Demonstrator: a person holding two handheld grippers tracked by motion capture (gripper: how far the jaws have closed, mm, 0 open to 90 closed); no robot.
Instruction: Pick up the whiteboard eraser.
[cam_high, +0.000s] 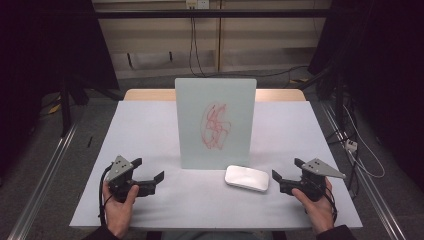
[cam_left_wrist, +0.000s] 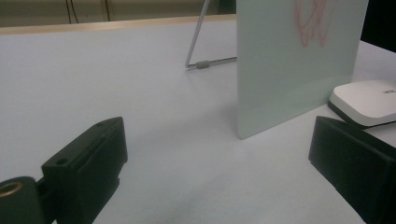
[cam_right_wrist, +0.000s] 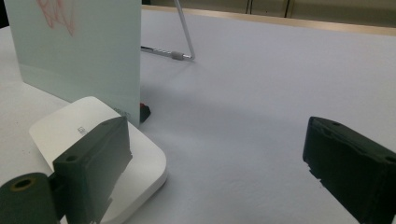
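A pale glass board (cam_high: 215, 122) stands upright mid-table with red scribbles (cam_high: 216, 126) on its front. A flat white rounded block (cam_high: 246, 178) with a dark underside lies just in front of the board's right corner. My left gripper (cam_high: 149, 169) rests low at the front left, held by a hand, its jaws open and nothing between them; it looks toward the board (cam_left_wrist: 294, 70) and the block (cam_left_wrist: 369, 100). My right gripper (cam_high: 286, 168) sits at the front right, jaws wide open and bare, just right of the block (cam_right_wrist: 60, 130) and the board (cam_right_wrist: 79, 51).
A grey-white mat (cam_high: 150, 130) covers the table. A thin metal stand wire (cam_left_wrist: 201, 63) props the board from behind. A small red and black piece (cam_right_wrist: 144, 112) lies at the board's foot. Dark frames and cables ring the table.
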